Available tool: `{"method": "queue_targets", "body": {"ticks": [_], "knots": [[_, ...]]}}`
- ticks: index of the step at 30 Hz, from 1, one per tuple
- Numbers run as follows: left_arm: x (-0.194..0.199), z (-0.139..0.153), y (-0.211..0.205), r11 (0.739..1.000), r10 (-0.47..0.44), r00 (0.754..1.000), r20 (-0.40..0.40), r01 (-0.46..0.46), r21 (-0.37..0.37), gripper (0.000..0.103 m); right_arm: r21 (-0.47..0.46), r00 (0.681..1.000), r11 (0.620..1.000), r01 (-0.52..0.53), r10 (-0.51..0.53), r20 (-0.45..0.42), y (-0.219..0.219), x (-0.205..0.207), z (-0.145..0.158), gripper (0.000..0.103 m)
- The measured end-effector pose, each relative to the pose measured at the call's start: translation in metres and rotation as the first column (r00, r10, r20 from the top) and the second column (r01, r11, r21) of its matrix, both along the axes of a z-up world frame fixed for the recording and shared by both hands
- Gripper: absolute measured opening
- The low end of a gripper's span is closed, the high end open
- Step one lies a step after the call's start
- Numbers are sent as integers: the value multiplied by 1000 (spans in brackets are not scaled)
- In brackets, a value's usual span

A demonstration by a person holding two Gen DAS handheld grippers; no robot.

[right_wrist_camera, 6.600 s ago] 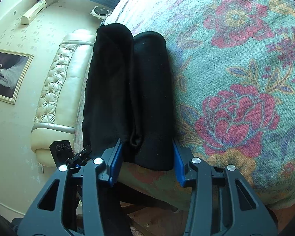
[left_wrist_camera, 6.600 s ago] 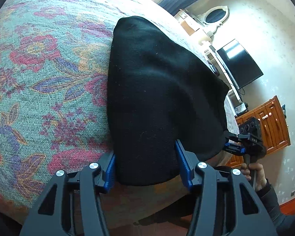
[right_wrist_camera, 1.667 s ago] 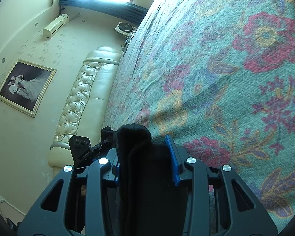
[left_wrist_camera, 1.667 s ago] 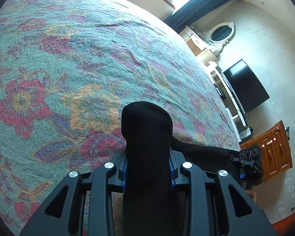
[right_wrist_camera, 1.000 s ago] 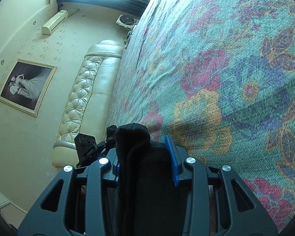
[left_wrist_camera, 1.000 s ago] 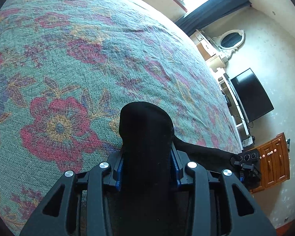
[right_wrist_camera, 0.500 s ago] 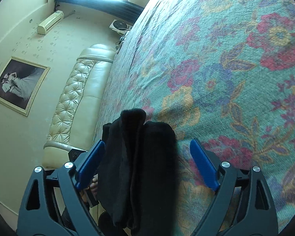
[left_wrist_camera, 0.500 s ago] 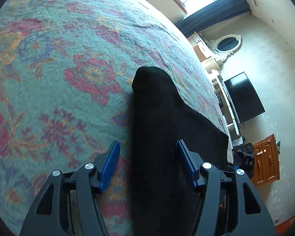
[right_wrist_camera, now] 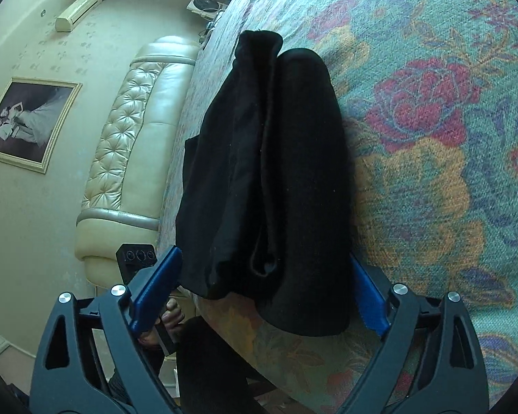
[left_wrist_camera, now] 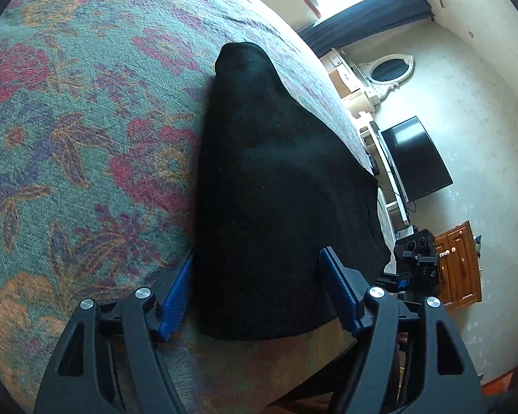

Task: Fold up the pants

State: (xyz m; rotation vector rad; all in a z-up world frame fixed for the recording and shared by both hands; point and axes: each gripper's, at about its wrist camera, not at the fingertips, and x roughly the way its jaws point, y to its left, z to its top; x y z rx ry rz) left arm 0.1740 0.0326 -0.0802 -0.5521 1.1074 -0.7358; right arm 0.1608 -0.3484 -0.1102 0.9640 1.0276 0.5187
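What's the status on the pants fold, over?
Left gripper open, right gripper open, both straddling the near edge. Black pants lying folded on the floral bedspread. Nothing in the way.

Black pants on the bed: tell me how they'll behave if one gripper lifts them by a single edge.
The black pants look soft and layered, so they would likely droop and unfold. Their near edge already sags over the bedspread edge, suggesting floppy cloth. The thick bundle probably won't slide easily on that textured weave.

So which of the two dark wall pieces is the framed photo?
The framed picture beside the headboard; the other, the TV, is a plain black screen.
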Motion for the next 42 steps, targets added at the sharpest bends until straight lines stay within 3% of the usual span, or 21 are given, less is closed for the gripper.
{"method": "queue_targets", "body": {"ticks": [2, 4, 11, 15, 24, 42], "knots": [[1, -1, -1, 1000, 10, 1000, 3, -10, 2, 70, -37, 1000, 999, 13, -14, -22, 1, -4, -1, 64], [1, -1, 1, 999, 29, 1000, -3, -29, -12, 64, -33, 999, 999, 28, -29, -35, -3, -9, -7, 50], [2, 6, 4, 999, 51, 999, 7, -51, 4, 45, 22, 999, 999, 41, -41, -24, -13, -17, -8, 38], [3, 7, 6, 999, 46, 999, 9, -46, 17, 43, 16, 999, 999, 41, -41, -7, -18, -23, -1, 35], [-2, -6, 5, 999, 33, 999, 21, -33, 7, 44, 60, 999, 997, 40, -39, -27, -27, -25, -29, 33], [-3, -6, 16, 999, 31, 999, 8, -31, -35, 51, 118, 999, 992, 53, -54, 3, -42, -33, -38, 33]]}}
